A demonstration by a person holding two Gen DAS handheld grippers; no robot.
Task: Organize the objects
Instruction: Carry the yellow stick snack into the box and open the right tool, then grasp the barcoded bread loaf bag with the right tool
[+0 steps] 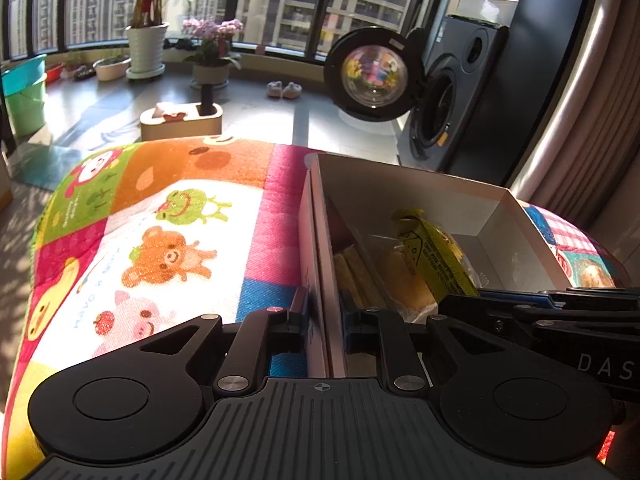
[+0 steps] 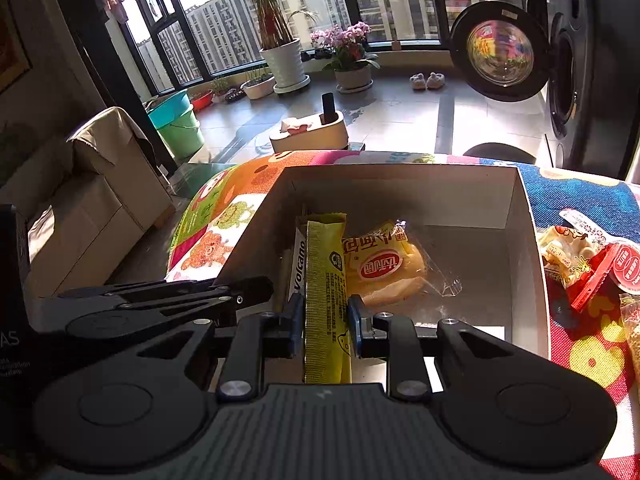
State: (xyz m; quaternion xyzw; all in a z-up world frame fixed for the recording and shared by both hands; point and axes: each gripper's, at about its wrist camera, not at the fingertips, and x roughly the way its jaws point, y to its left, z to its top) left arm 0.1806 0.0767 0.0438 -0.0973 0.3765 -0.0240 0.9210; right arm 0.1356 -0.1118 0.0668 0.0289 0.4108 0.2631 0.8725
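Observation:
A white cardboard box (image 2: 524, 216) stands open on a colourful cartoon quilt (image 1: 168, 216). My left gripper (image 1: 325, 326) is shut on the box's left wall (image 1: 320, 248), one finger outside and one inside. My right gripper (image 2: 325, 320) is shut on a long yellow-green snack packet (image 2: 325, 280) and holds it over the box's near left part. Inside the box lie a wrapped yellow bread bun (image 2: 386, 270) and a "Volcano" packet (image 2: 298, 268). In the left wrist view the yellow-green packet (image 1: 436, 256) and bun (image 1: 404, 276) show inside the box (image 1: 416, 196).
Loose snack packets (image 2: 580, 256) lie on the quilt right of the box. Beyond the quilt are a tissue holder (image 2: 310, 132), potted plants (image 2: 284, 60), green buckets (image 2: 178, 120) and a washing machine with its door (image 2: 500, 50) open. A beige sofa (image 2: 92, 196) stands at left.

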